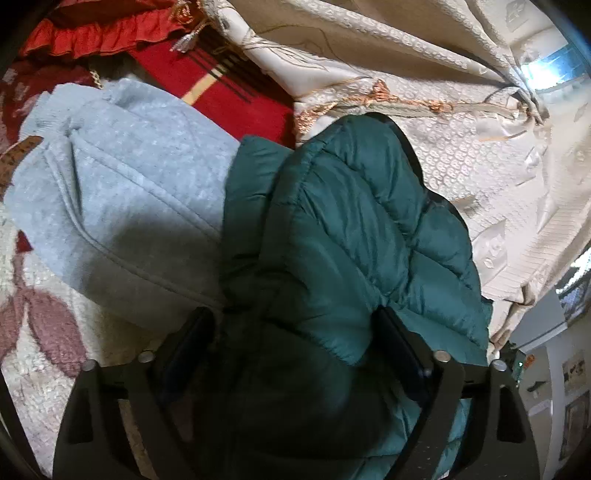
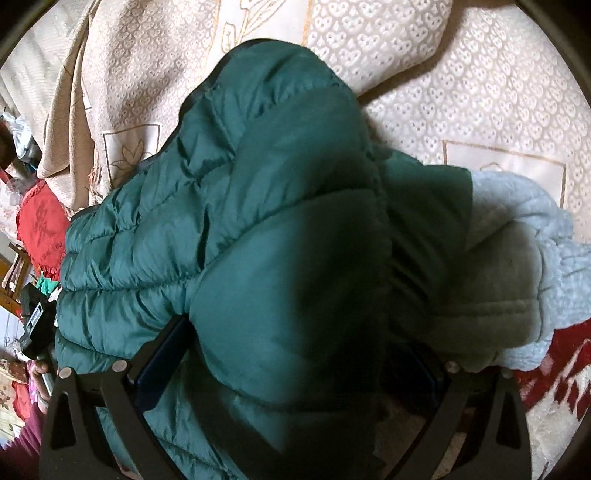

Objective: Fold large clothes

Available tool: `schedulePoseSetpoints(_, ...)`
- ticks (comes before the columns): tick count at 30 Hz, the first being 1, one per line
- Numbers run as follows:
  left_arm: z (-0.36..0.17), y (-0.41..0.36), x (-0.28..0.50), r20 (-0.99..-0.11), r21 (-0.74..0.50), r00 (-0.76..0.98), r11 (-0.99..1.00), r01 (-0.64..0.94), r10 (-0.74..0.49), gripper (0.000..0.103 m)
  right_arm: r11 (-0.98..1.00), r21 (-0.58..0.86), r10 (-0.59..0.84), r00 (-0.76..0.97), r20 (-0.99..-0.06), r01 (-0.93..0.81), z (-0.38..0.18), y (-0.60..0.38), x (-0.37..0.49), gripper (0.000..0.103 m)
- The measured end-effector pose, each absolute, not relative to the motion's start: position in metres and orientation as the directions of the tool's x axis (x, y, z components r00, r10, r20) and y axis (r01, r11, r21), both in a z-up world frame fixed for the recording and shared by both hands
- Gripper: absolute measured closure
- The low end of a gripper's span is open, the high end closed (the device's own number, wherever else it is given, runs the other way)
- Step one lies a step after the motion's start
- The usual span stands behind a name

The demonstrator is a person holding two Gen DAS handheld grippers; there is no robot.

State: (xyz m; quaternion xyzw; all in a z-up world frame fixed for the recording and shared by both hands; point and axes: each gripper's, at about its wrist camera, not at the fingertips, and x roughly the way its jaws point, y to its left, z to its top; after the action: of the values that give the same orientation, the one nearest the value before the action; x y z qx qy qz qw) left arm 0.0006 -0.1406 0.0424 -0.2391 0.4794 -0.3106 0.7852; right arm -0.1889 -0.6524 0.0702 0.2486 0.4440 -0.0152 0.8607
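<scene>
A dark green quilted puffer jacket (image 1: 351,236) lies bunched in front of both cameras; it also fills the right wrist view (image 2: 258,221). My left gripper (image 1: 295,332) has its fingers set wide with a thick fold of the jacket between them. My right gripper (image 2: 299,339) likewise has a thick bulge of the jacket between its wide-set fingers. Whether the pads press the fabric is hidden by the jacket. A light grey fleece garment (image 1: 122,192) lies beside the jacket, partly under it; it also shows in the right wrist view (image 2: 517,266).
A cream patterned bedspread (image 1: 461,147) lies under and behind the clothes, also in the right wrist view (image 2: 461,92). A red blanket (image 1: 229,88) and a red ruffled cushion (image 1: 96,33) sit at the far left. A floral rug (image 1: 40,325) lies below.
</scene>
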Motion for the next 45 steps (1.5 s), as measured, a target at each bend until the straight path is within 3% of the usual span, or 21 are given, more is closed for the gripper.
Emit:
schedulePoseSetpoints(2, 0.041, -0.143, 0.000, -0.588, -0.698, 0.328, 0.669, 0.255, -0.739, 0.058, 0.880, 0.411, 0.192, 0.616, -0.764, 0.236, 0.071, -0.646, -0.187, 0.002)
schedulePoseSetpoints(7, 0.049, -0.142, -0.006, -0.570, -0.693, 0.339, 0.660, 0.292, -0.748, 0.078, 0.895, 0.396, 0.178, 0.651, -0.738, 0.204, 0.083, -0.633, -0.203, 0.041)
schedulePoseSetpoints(10, 0.056, -0.141, -0.012, -0.563, -0.692, 0.348, 0.658, 0.297, -0.749, 0.085, 0.893, 0.401, 0.178, 0.658, -0.731, 0.205, 0.092, -0.630, -0.211, 0.053)
schedulePoseSetpoints(18, 0.092, -0.127, -0.047, -0.558, -0.698, 0.348, 0.653, 0.294, -0.753, 0.092, 0.881, 0.441, 0.216, 0.681, -0.700, 0.174, 0.134, -0.614, -0.244, 0.065)
schedulePoseSetpoints(23, 0.115, -0.105, -0.078, -0.568, -0.722, 0.283, 0.633, 0.278, -0.773, 0.092, 0.861, 0.484, 0.263, 0.675, -0.689, 0.159, 0.161, -0.591, -0.281, 0.065)
schedulePoseSetpoints(27, 0.130, -0.087, -0.114, -0.641, -0.666, 0.231, 0.680, 0.308, -0.732, 0.092, 0.819, 0.545, 0.320, 0.646, -0.693, 0.178, 0.164, -0.575, -0.327, 0.065)
schedulePoseSetpoints(30, 0.123, -0.078, -0.129, -0.704, -0.613, 0.225, 0.736, 0.286, -0.674, 0.084, 0.782, 0.578, 0.340, 0.617, -0.709, 0.233, 0.150, -0.569, -0.358, 0.057)
schedulePoseSetpoints(32, 0.109, -0.080, -0.133, -0.776, -0.520, 0.243, 0.808, 0.276, -0.582, 0.071, 0.801, 0.521, 0.285, 0.580, -0.764, 0.293, 0.134, -0.566, -0.368, 0.042)
schedulePoseSetpoints(34, 0.093, -0.085, -0.135, -0.818, -0.441, 0.275, 0.858, 0.265, -0.505, 0.053, 0.849, 0.379, 0.153, 0.516, -0.843, 0.368, 0.113, -0.560, -0.368, 0.016)
schedulePoseSetpoints(36, 0.091, -0.087, -0.143, -0.818, -0.376, 0.357, 0.889, 0.263, -0.452, 0.044, 0.872, 0.303, 0.081, 0.497, -0.864, 0.384, 0.101, -0.551, -0.364, 0.014)
schedulePoseSetpoints(40, 0.114, -0.093, -0.165, -0.818, -0.248, 0.449, 0.925, 0.289, -0.360, 0.045, 0.889, 0.221, -0.012, 0.502, -0.865, 0.401, 0.115, -0.536, -0.366, 0.014)
schedulePoseSetpoints(45, 0.153, -0.090, -0.197, -0.754, -0.160, 0.574, 0.936, 0.312, -0.320, 0.045, 0.888, 0.143, -0.135, 0.543, -0.829, 0.438, 0.157, -0.523, -0.383, 0.014)
